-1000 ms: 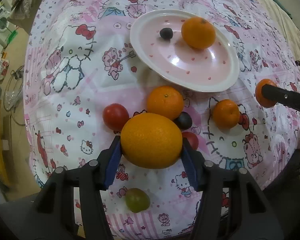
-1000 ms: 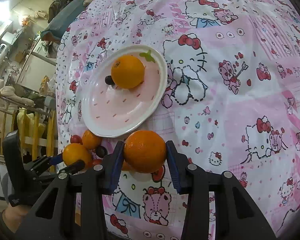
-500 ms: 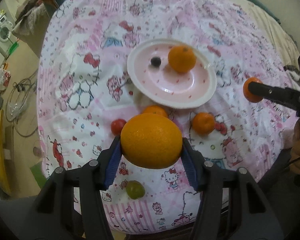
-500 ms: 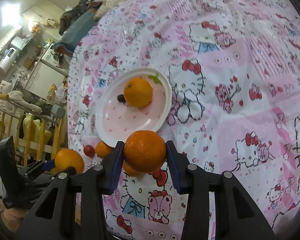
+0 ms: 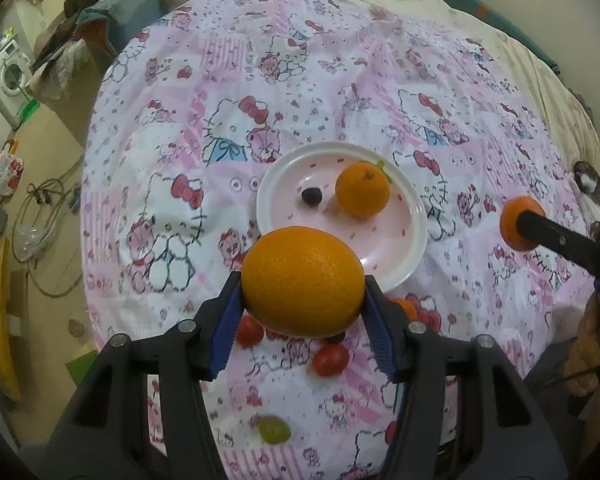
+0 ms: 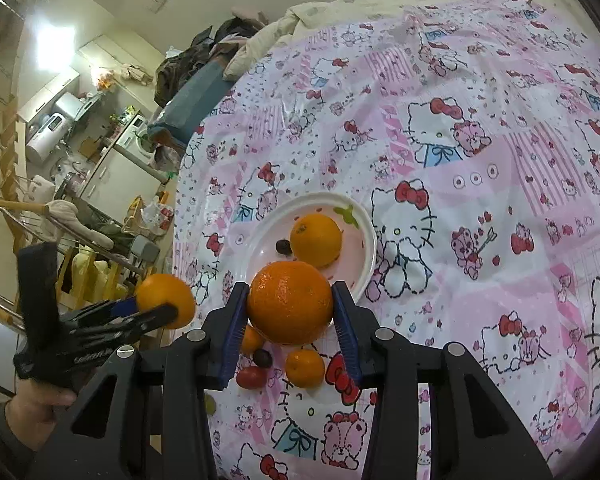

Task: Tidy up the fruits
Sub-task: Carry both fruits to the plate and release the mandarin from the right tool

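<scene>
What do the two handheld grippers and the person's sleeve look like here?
Both the left gripper and the right gripper have matte black, angular bodies with silver screw heads and blue ribbed pads. Seen from the right wrist, the left one carries white lettering, too small to read. A dark sleeve shows at the wrist.
</scene>
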Action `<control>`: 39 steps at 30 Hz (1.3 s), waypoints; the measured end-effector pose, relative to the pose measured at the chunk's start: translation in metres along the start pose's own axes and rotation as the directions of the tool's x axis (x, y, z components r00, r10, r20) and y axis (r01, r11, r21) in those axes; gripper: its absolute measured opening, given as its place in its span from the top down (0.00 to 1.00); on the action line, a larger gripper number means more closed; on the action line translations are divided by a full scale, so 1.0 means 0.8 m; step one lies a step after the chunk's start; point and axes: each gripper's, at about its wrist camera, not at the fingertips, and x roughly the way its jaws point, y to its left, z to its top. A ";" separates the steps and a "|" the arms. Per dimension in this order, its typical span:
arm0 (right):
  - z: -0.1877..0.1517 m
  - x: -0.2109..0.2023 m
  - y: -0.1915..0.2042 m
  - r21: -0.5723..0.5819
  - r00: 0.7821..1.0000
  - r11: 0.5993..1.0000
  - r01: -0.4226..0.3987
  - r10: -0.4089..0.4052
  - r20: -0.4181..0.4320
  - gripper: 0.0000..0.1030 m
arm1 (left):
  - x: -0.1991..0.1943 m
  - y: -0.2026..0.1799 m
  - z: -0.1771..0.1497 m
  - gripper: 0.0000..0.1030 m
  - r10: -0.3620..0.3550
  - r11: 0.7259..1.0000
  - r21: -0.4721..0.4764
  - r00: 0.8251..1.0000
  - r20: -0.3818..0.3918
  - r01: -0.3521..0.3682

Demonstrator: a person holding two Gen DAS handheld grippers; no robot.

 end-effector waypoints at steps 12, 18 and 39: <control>0.030 0.033 -0.019 0.032 0.999 0.999 0.028 -0.026 -0.044 0.58 | 0.070 -0.008 0.033 0.48 -0.020 1.000 0.007 0.997 -0.080 0.020; 0.056 0.075 -0.031 0.032 0.995 0.998 0.048 -0.045 -0.094 0.58 | 0.119 0.002 0.048 0.48 -0.036 0.999 -0.017 0.990 -0.137 0.034; 0.078 0.187 -0.079 0.112 0.968 0.992 0.053 -0.024 -0.251 0.55 | 0.179 -0.013 0.113 0.43 -0.035 0.999 0.024 0.995 -0.097 0.038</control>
